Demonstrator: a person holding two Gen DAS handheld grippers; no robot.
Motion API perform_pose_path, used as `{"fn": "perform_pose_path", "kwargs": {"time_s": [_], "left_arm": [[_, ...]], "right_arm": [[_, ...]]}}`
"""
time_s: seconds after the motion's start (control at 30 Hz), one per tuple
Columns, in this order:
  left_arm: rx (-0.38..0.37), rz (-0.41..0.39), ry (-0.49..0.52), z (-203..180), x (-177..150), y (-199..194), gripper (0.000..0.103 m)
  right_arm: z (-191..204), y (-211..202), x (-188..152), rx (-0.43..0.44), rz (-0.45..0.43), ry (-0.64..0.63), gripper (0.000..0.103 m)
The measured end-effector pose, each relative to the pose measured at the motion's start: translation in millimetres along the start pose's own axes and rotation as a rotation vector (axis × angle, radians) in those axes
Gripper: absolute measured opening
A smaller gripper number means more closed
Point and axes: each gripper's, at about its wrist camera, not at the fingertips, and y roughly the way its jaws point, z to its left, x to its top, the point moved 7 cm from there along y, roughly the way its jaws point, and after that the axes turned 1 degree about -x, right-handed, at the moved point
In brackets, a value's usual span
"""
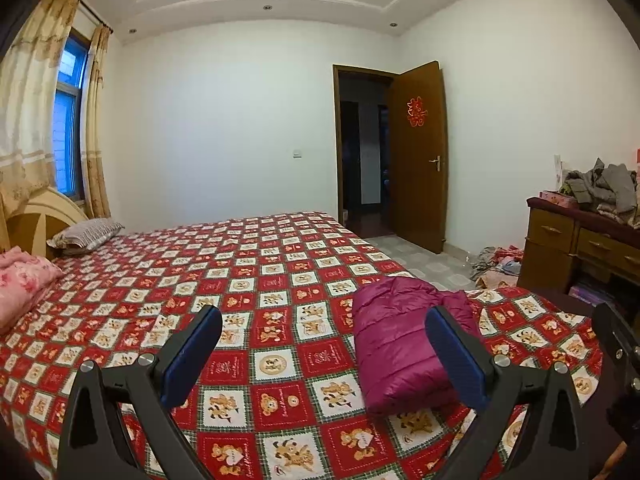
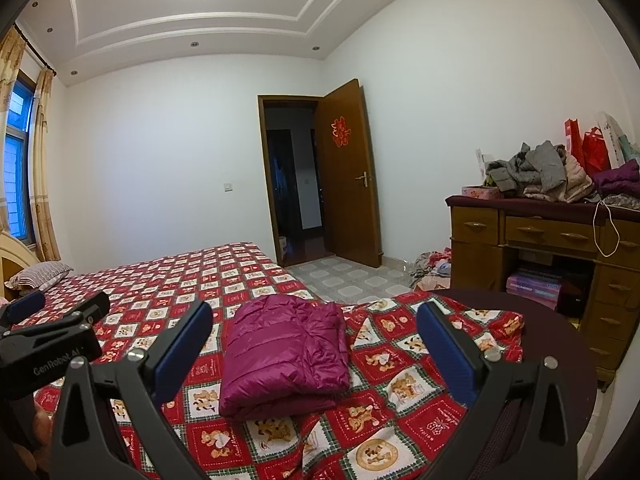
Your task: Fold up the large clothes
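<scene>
Both hand-held grippers hang wide apart and empty over the bed [image 1: 280, 280], the left hand-held gripper [image 1: 324, 344] just left of the folded magenta puffer jacket [image 1: 396, 344], the right hand-held gripper [image 2: 314, 340] framing that jacket on the bear-print quilt [image 2: 400, 400].

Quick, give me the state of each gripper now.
Left gripper: open, holding nothing.
Right gripper: open, holding nothing; the folded purple jacket lies on the bed beyond its fingers.
</scene>
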Motion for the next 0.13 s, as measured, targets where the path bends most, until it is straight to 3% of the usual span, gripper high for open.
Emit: {"fn": "perform_pose_path", "kwargs": {"time_s": [0.13], "left_arm": [[-0.008, 0.019, -0.006, 1.8, -1.1, 3.7, 0.102]], "right_arm": [[-0.5, 1.1, -0.3, -0.003, -0.002, -0.002, 0.103]]}}
